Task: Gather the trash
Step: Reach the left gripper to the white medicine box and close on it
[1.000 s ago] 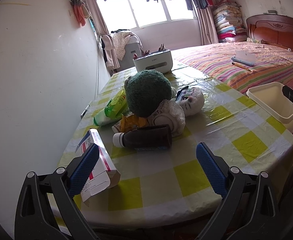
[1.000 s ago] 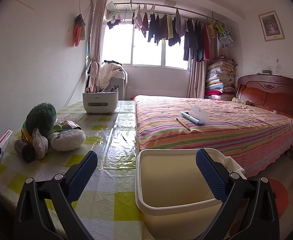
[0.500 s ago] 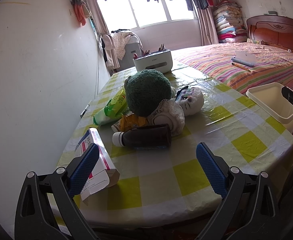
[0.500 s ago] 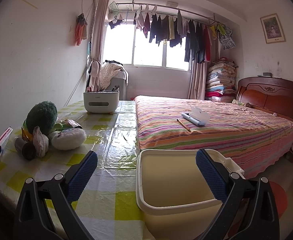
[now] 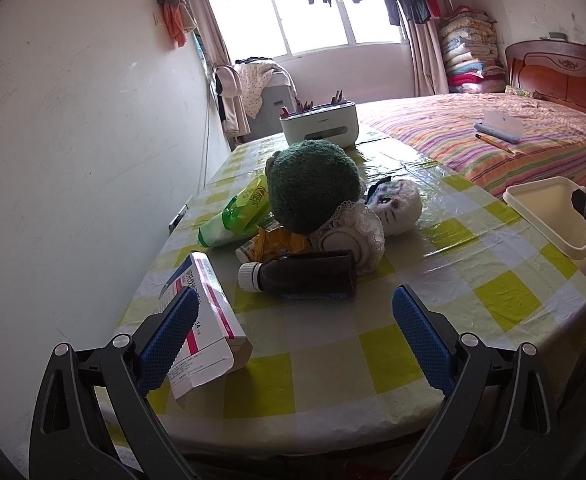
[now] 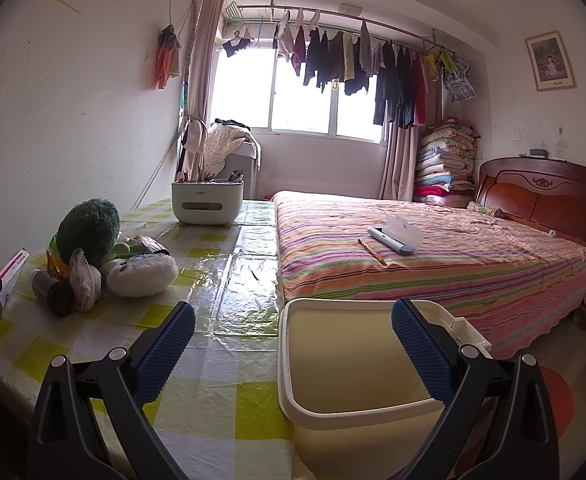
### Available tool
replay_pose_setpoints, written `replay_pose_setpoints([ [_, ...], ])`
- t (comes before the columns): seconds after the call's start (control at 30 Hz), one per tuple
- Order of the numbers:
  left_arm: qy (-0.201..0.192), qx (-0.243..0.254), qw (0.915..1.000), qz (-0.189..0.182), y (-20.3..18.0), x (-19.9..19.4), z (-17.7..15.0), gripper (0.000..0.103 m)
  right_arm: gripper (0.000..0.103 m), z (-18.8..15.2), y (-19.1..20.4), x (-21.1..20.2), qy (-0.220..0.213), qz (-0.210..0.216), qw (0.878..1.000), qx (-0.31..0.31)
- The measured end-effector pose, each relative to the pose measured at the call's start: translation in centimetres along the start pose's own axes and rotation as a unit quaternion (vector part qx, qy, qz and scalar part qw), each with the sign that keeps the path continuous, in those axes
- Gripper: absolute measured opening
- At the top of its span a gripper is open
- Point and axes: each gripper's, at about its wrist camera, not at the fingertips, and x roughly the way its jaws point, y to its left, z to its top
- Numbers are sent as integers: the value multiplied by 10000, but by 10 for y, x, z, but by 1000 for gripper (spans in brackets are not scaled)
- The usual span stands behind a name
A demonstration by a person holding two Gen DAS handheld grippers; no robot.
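Note:
A dark brown bottle [image 5: 301, 276] with a white cap lies on its side on the yellow-checked table [image 5: 333, 344]. A white and pink carton [image 5: 209, 320] lies at the near left, just beyond my left fingertip. A green wipes pack [image 5: 237, 216] and an orange wrapper [image 5: 277, 240] lie behind. My left gripper [image 5: 293, 336] is open and empty, short of the bottle. My right gripper [image 6: 293, 344] is open and empty over the rim of the cream bin [image 6: 353, 368]. The bin also shows in the left wrist view [image 5: 549, 212].
A green plush ball [image 5: 313, 184], a lace-trimmed round item [image 5: 349, 236] and a white plush toy [image 5: 397, 204] sit in the pile. A white pen organiser [image 5: 319, 126] stands at the table's far end. A striped bed [image 6: 433, 248] borders the table. The wall runs along the left.
Both views have shifted only slightly; the right gripper has tilted up a little. Nothing was picked up or moved.

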Motion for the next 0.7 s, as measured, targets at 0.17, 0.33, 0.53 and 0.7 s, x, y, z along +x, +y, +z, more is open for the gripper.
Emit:
replay_pose_setpoints([
  [0.17, 1, -208, 9992, 355, 13, 2, 2, 96, 96, 0, 1, 0, -15, 1, 10000, -5],
  [0.33, 151, -344, 9980, 507, 22, 8, 2, 96, 96, 1, 2, -1, -88, 16, 10000, 36],
  [0.53, 454, -603, 9962, 430, 37, 21, 3, 96, 96, 2, -1, 1, -22, 167, 9996, 234],
  [0.7, 982, -953, 9900, 355, 59, 43, 5, 96, 96, 6, 1, 6, 98, 502, 9978, 415],
])
